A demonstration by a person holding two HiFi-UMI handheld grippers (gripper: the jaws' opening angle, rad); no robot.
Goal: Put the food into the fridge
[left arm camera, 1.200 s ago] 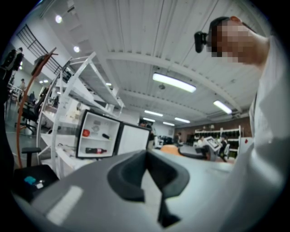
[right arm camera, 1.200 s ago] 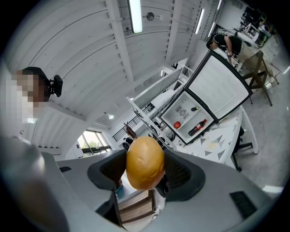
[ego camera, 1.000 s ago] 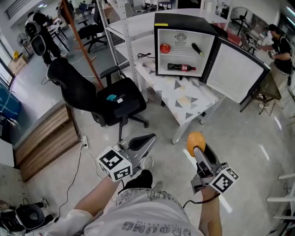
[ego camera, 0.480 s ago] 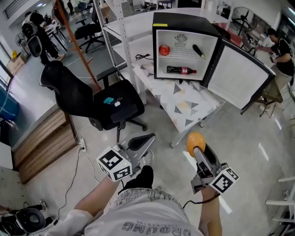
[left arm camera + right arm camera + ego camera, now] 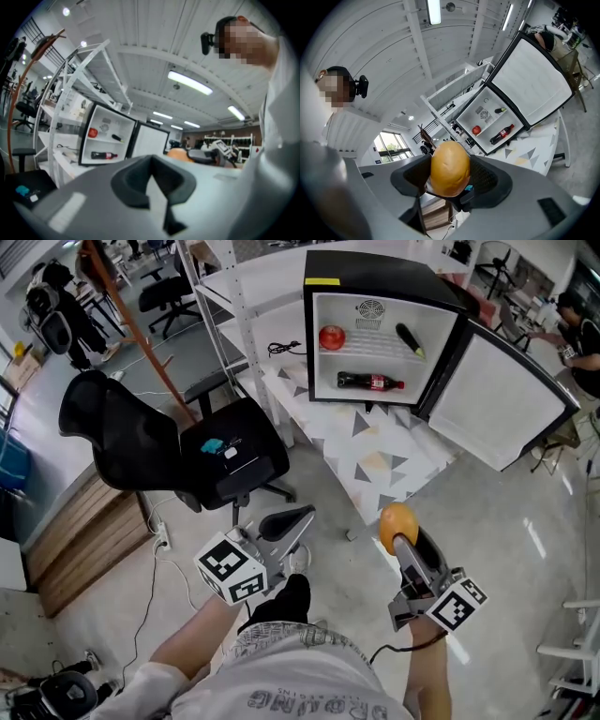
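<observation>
The fridge [image 5: 375,273] waits door-wide on the tabletop [image 5: 375,460] at twelve o'clock, well apart — so my right tongs [image 5: 401,542] clamp the orange [image 5: 397,524] for carrying; left tongs [image 5: 298,518] pinched together, holding nothing.

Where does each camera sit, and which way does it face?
Head view: on the person's head, facing down; left gripper, right gripper, shirt.
Left gripper view: on that gripper, facing along its shut jaws; shirt at right.
Right gripper view: likewise, jaws clamping an orange fruit; shirt at left.
Shared: all three see the open fridge.
</observation>
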